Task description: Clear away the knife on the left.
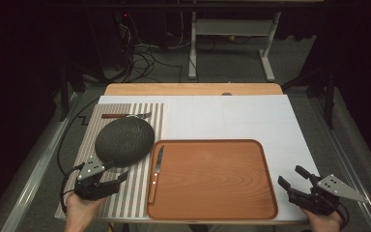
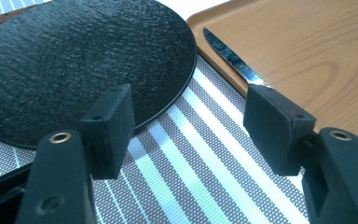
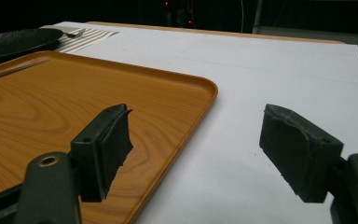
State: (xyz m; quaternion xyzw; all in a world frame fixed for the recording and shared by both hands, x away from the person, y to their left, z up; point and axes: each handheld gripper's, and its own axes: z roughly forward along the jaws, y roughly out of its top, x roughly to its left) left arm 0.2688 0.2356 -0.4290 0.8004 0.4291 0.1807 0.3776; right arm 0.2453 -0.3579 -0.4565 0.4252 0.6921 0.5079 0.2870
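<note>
My left gripper [image 2: 186, 126] has its jaws spread wide with nothing between them, hovering over the striped placemat [image 2: 205, 154] just beside the near rim of the black plate [image 2: 74, 60]. I judge I'm lining up to take that rim (the knife [image 2: 230, 58] lies on the wooden tray's [image 1: 212, 181] left edge, close by). Next I'd slide one pad under the lip. My right gripper [image 3: 196, 149] waits open over the white table [image 3: 279, 70].

One plate [image 1: 124, 141], two knives [image 1: 157, 166], one tray [image 1: 222, 193].
</note>
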